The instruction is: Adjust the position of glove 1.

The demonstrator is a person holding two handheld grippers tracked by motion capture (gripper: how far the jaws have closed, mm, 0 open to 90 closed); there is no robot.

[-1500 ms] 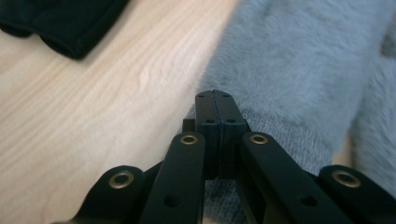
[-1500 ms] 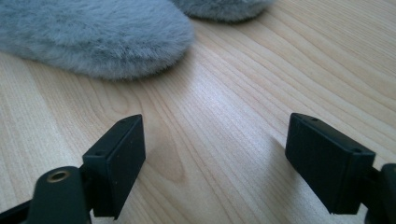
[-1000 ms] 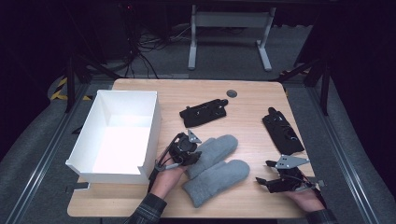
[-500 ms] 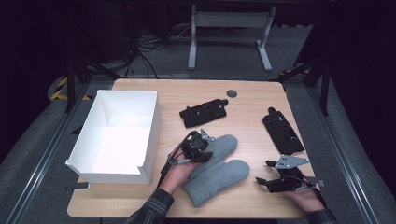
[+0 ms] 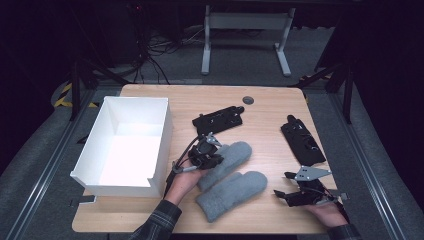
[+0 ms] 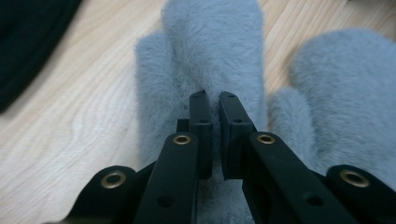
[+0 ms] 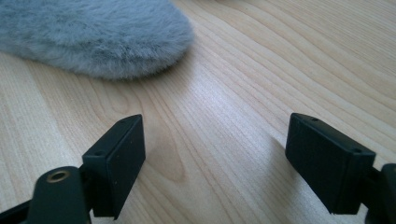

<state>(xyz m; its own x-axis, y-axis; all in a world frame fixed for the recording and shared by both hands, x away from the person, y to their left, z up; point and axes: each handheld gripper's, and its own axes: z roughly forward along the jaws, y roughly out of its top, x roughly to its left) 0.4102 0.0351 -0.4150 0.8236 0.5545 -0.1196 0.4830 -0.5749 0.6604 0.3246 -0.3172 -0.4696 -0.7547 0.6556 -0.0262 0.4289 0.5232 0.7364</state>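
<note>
Left hand-held gripper (image 5: 211,159) pinches the upper fluffy grey wool mitten (image 5: 226,161) on the pale wooden desk (image 5: 270,115).

In the left gripper view its jaws have just been closing and now stand almost together, with a fold of that mitten's (image 6: 210,56) fleece nipped between the pads. The second fluffy grey mitten (image 5: 231,194) lies touching it on the side nearer the person. The right hand-held gripper (image 5: 296,192) rests low at the desk's near right part, jaws spread wide over bare wood with nothing between them; a mitten's rounded end (image 7: 93,37) lies just ahead. An open white cardboard box (image 5: 102,172) stands to the left, and two flat black pieces (image 5: 218,120) (image 5: 302,141) lie farther back.
</note>
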